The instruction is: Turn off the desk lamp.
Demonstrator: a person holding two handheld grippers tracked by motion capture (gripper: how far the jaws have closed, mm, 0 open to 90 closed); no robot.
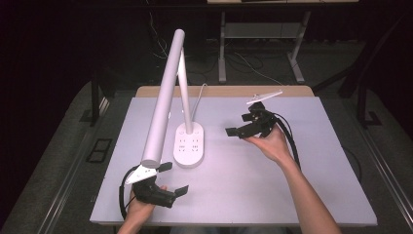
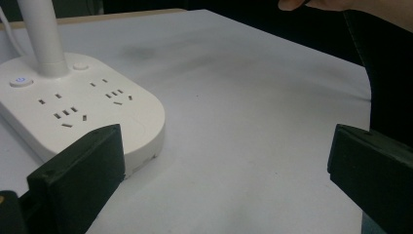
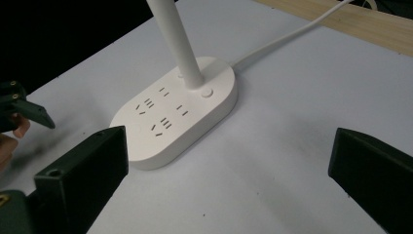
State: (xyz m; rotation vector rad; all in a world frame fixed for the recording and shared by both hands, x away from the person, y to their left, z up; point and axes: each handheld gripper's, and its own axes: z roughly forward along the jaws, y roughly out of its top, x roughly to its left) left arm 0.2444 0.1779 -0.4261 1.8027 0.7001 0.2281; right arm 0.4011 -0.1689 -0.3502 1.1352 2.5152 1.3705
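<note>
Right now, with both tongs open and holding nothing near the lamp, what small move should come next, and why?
Probably ease the right tongs a little toward the lamp's base. Its camera faces the base squarely across bare table, and the round button beside the stem sits on that side. The left tongs are under the lamp's long head, which crowds any lift there.

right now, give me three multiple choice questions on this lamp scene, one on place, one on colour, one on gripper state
1. Which gripper is nearer the lamp head tip?
A left gripper B right gripper C both equally
2. What colour is the lamp base?
A black B white C red
3. How do the right gripper jaws stand?
A shut on the cable B shut on nothing C open

Answers: 1 A, the left gripper sits just under the tip in the high view. 2 B, the base with its sockets is white. 3 C, the right gripper view shows a wide gap with nothing held.
</note>
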